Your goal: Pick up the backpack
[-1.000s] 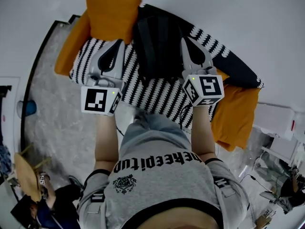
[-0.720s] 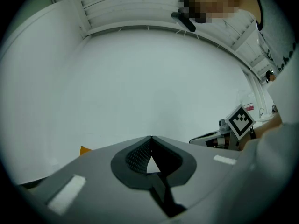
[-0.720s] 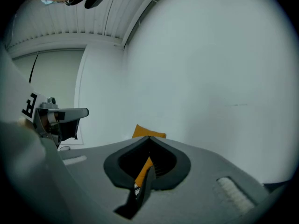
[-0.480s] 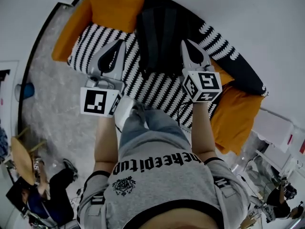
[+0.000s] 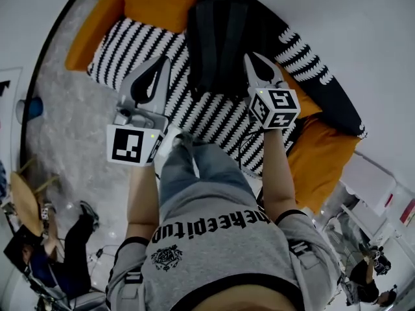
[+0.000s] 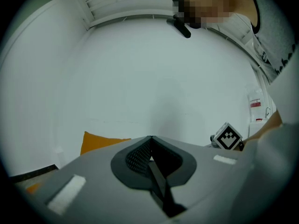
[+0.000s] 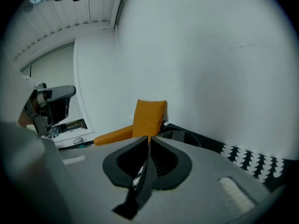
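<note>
The black backpack (image 5: 217, 34) lies on a sofa (image 5: 214, 118) with a black-and-white patterned cover, at the top middle of the head view. My left gripper (image 5: 165, 61) hovers over the cover just left of it, jaws shut and empty; its tips meet in the left gripper view (image 6: 149, 137). My right gripper (image 5: 250, 56) hangs by the backpack's right edge. Its jaws have just been opening and stand a slit apart with nothing between them (image 7: 149, 138). In the right gripper view the backpack (image 7: 182, 136) shows just beyond the tips.
Orange cushions sit at the sofa's far end (image 5: 159, 2) and near right end (image 5: 321, 154). A grey rug (image 5: 68, 128) lies left of the sofa. A person (image 5: 39, 264) sits at the lower left. White furniture (image 5: 369, 183) stands at the right.
Both grippers have come down toward the sofa, the right one more. The backpack and sofa have shifted up in the head view.
</note>
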`<action>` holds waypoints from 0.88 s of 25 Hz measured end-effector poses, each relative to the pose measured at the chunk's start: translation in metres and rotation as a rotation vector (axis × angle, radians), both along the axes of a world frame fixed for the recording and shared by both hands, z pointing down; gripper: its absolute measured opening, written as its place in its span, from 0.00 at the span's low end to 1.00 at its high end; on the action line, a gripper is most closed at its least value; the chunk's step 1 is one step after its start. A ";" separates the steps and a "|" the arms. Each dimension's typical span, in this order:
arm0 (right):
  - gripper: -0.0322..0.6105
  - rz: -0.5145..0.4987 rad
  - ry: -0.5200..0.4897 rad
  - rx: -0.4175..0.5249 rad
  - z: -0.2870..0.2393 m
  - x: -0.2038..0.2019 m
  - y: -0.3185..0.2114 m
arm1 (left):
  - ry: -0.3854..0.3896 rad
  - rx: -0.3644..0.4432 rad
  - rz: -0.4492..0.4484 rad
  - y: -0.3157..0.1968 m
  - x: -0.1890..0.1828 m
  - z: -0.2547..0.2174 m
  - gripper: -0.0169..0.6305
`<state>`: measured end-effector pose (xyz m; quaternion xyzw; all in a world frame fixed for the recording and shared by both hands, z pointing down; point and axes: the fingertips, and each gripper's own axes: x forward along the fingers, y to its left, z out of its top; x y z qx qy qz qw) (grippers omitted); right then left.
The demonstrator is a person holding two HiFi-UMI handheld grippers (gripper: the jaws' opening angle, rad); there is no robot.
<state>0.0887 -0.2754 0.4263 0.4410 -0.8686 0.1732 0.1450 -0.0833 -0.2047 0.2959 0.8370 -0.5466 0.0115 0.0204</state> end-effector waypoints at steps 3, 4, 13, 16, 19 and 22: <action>0.09 -0.007 -0.004 -0.048 0.021 0.002 -0.008 | -0.004 -0.016 -0.001 -0.003 0.002 0.009 0.05; 0.10 -0.008 -0.006 -0.065 0.029 0.002 -0.010 | -0.003 -0.019 -0.003 -0.005 0.002 0.012 0.05; 0.16 -0.047 -0.002 -0.205 0.092 0.005 -0.029 | 0.033 -0.047 -0.034 -0.019 0.000 0.035 0.05; 0.19 -0.053 0.018 -0.248 0.113 0.009 -0.035 | 0.037 -0.068 -0.035 -0.022 0.003 0.045 0.05; 0.23 -0.061 0.052 -0.286 0.138 0.013 -0.042 | 0.034 -0.091 -0.040 -0.025 0.004 0.056 0.05; 0.25 -0.069 0.065 -0.328 0.162 0.013 -0.048 | 0.034 -0.106 -0.053 -0.029 0.002 0.066 0.05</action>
